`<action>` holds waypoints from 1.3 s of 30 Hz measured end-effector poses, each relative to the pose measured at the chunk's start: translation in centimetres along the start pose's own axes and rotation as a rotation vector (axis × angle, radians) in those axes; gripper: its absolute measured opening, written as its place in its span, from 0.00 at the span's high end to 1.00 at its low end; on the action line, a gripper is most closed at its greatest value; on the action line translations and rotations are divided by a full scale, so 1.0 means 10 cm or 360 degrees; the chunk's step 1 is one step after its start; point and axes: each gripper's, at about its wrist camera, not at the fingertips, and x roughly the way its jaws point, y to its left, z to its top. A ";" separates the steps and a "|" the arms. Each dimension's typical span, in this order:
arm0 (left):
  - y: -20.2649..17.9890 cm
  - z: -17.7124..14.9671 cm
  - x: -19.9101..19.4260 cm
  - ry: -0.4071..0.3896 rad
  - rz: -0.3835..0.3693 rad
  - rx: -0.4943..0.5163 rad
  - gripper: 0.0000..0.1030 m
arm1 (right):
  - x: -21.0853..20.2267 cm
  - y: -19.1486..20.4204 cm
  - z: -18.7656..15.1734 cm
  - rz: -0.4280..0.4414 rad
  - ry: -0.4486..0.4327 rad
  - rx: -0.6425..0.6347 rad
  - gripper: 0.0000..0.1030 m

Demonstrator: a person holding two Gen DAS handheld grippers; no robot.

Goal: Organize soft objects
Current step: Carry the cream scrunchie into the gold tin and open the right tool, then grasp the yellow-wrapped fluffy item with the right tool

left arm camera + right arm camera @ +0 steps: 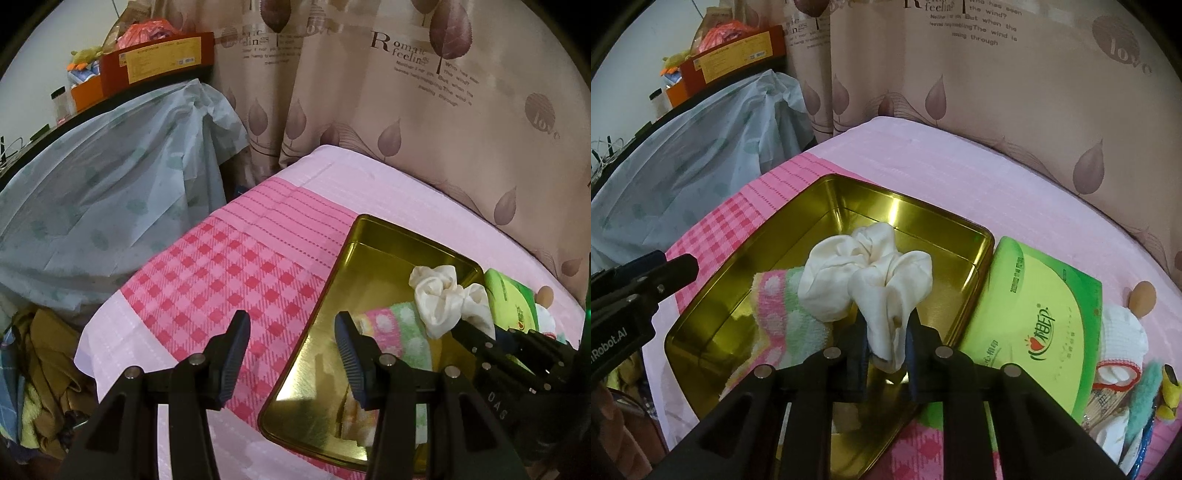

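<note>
A gold metal tin [827,218] lies open on the pink bed; it also shows in the left wrist view [317,325]. A pink and green dotted towel [783,314] lies inside it. My right gripper [886,332] is shut on a cream white scrunchie [871,277] and holds it over the tin, above the towel. The scrunchie also shows in the left wrist view [443,295]. My left gripper [291,354] is open and empty, low over the tin's left rim and the checked cloth.
A green tissue pack [1034,325] lies right of the tin, with a white knitted item [1123,332], a teal fuzzy item [1145,398] and other small things beyond. A pink checked cloth [221,280] covers the bed. Curtain [406,110] behind; covered furniture [110,184] at left.
</note>
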 end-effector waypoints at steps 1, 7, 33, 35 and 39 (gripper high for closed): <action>0.00 0.00 0.00 0.0000 0.0000 -0.0006 0.53 | 0.00 0.01 0.01 -0.0001 -0.0001 -0.0006 0.81; -0.01 0.00 0.01 -0.0001 0.0004 0.0003 0.53 | -0.07 0.05 0.02 -0.0007 -0.0036 -0.0033 0.66; -0.24 -0.08 -0.08 -0.0050 -0.0026 0.0184 0.53 | -1.18 -1.33 -0.92 -0.0295 -0.0182 0.0313 0.56; -0.28 -0.09 -0.10 -0.0062 -0.0024 0.0214 0.53 | -1.24 -1.59 -1.03 -0.0369 -0.0171 0.0373 0.56; -0.33 -0.11 -0.13 -0.0091 -0.0012 0.0255 0.53 | -1.33 -2.10 -1.25 -0.0500 -0.0148 0.0481 0.56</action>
